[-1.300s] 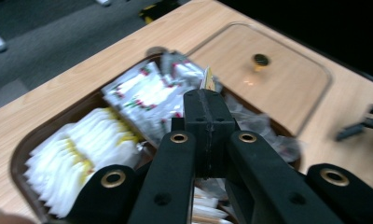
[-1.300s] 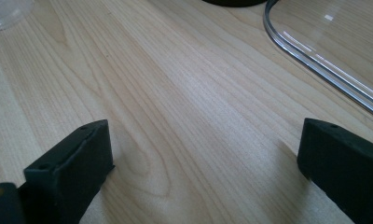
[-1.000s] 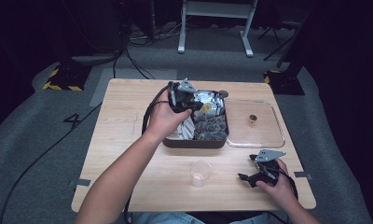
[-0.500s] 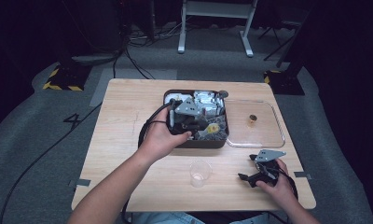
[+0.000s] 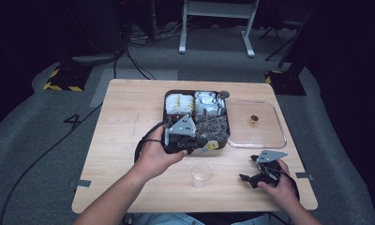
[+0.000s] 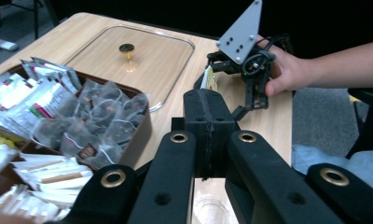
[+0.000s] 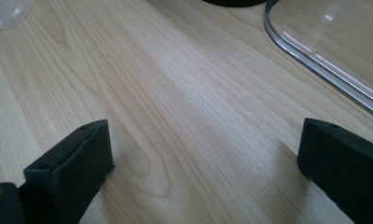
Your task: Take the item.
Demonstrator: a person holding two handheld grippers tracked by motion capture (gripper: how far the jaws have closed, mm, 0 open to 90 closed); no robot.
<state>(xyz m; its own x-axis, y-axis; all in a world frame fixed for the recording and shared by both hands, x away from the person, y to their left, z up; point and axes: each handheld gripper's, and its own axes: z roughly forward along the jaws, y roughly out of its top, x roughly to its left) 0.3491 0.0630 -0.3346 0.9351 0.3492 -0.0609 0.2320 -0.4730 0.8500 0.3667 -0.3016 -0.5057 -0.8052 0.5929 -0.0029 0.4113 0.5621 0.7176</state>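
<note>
Tea bag (image 5: 212, 146), yellow-tagged, sits pinched at the tip of the left gripper (image 5: 202, 146), whose two black jaws are pressed together on it; in the left gripper view the packet's yellow-and-white edge (image 6: 208, 79) sticks up just behind the closed pads. A second ago this gripper was deep over the far part of the box; half a second ago it was over the middle of it; it has since drawn back toward the person and now hovers at the near right corner of the box, the bag hanging just above the rim there and near the plastic cup (image 5: 201, 174), which stands on the table (image 5: 124, 117) between the two hands. The dark compartment box (image 5: 166, 99) has not shifted: white and yellow sachets (image 5: 178, 102) at its far left, silver packets (image 5: 207, 103) at its far right, and mesh pyramid bags (image 6: 98, 119) heaped in the near section. Its clear lid (image 5: 275, 139) with a small brass knob (image 5: 254, 119) lies flat on the table just right of the box, as before. The right gripper (image 5: 249, 176) rests low at the near right of the table in the person's hand, unmoved, its jaws spread wide over bare wood, with the lid's curved edge (image 7: 315, 65) beyond them
</note>
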